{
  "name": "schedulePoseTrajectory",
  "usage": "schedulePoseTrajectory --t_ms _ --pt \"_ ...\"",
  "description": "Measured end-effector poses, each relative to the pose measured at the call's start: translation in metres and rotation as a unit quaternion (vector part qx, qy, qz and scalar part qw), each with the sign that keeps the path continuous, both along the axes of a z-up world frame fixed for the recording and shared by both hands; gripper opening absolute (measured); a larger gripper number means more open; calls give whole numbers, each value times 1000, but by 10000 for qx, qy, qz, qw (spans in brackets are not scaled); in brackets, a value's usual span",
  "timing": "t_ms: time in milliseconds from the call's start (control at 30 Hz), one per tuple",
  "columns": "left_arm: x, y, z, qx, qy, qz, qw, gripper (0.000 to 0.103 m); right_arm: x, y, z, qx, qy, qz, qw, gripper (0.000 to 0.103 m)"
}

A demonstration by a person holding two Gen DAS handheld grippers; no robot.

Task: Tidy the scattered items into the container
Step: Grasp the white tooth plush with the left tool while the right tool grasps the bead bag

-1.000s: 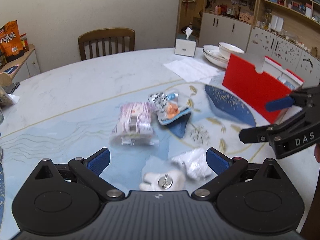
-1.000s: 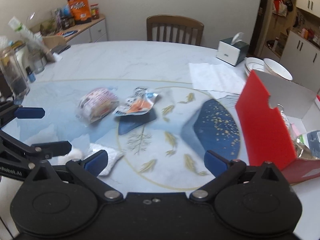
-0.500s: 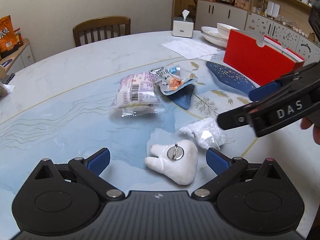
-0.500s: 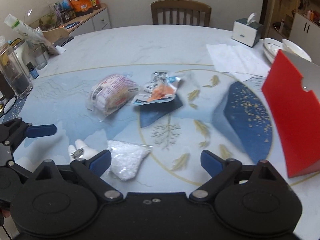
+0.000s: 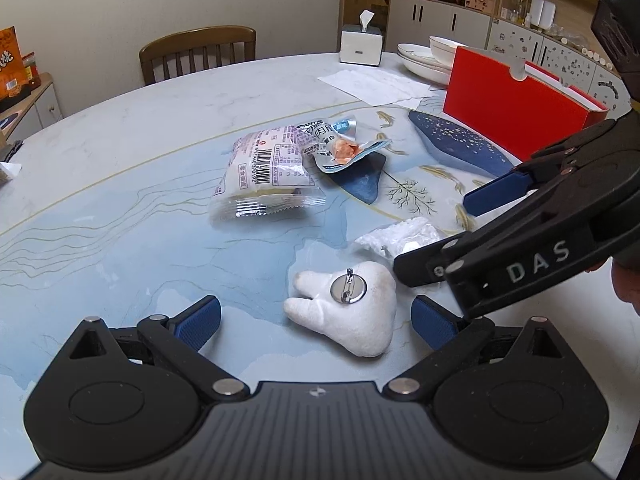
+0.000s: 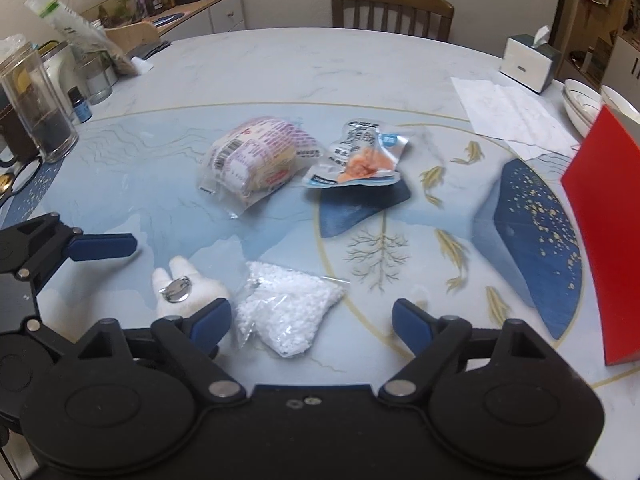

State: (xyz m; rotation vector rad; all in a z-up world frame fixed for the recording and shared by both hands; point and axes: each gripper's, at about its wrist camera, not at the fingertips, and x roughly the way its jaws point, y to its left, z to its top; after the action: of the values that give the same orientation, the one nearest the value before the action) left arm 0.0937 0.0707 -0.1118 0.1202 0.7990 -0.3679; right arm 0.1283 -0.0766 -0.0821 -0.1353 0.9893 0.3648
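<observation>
A white plush pin badge (image 5: 352,312) lies between the open fingers of my left gripper (image 5: 316,322); it also shows in the right wrist view (image 6: 182,288). A clear bag of white pellets (image 6: 286,312) lies between the open fingers of my right gripper (image 6: 312,322), and shows in the left wrist view (image 5: 400,236). A wrapped purple-print bread pack (image 5: 268,172) and a torn blue snack pouch (image 5: 336,146) lie farther out. The red container box (image 5: 516,100) stands at the right.
White paper (image 5: 376,82), stacked white bowls (image 5: 432,56) and a tissue box (image 5: 362,42) sit at the far side. A wooden chair (image 5: 200,54) stands behind the table. Jars and a small bottle (image 6: 40,112) crowd the left edge.
Both grippers have moved down and in toward the table. The plush badge now sits between the left fingers and the pellet bag between the right fingers. Nothing has been grasped.
</observation>
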Motion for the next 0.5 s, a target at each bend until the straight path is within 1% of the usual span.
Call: schedulePoseTrajectory --t_ms 67,133,200,300,333,400,500 --pt "0 0 0 12 -9 -11 10000 99 1 4 -1 -35 9 50 10000 81" --pt "1 -1 0 8 8 -32 10000 94 2 5 -2 -36 20 84 10000 78" --pt "1 -1 0 36 0 -37 10000 85 4 5 -3 -22 57 72 10000 76" --pt "0 -2 -1 90 -3 -29 10000 77 6 4 -5 -10 137 53 9999 68" --pt "0 -2 -1 106 -14 -38 9999 76 7 4 -7 -14 166 52 9998 65" --pt "-1 -4 0 152 -36 -71 9999 71 7 5 -8 -41 150 58 9999 64" --pt "-2 -6 0 213 -51 -108 9997 66 8 4 -7 -34 137 64 9999 58"
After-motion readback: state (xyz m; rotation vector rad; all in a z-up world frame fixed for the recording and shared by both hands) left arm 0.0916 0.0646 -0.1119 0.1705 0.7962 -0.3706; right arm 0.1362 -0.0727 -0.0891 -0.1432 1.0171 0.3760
